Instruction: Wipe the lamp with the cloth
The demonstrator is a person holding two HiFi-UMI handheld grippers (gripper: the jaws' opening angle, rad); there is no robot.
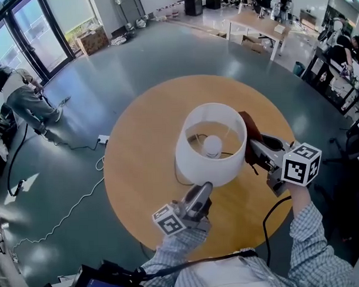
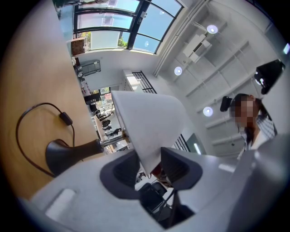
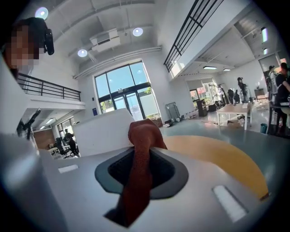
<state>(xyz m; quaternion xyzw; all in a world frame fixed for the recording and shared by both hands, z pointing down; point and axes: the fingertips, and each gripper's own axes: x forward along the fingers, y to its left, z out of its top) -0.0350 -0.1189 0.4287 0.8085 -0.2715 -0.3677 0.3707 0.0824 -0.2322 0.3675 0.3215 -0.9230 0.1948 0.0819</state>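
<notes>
Your left gripper (image 2: 152,164) is clenched on the near rim of the shade (image 2: 149,122), with the thin white wall pinched between its jaws. Your right gripper (image 3: 142,159) grasps the cloth (image 3: 141,136), a red-brown wad that stands up past the jaws just beside the shade's right side; whether they touch isn't clear. The lamp (image 1: 204,165) stands mid-table (image 1: 138,141), its dark base (image 2: 63,155) on the wood and its cord (image 2: 20,131) looping beside it. Farther off, a person (image 1: 22,92) bends over the grey floor (image 1: 135,59) near the glass doors (image 1: 23,39).
</notes>
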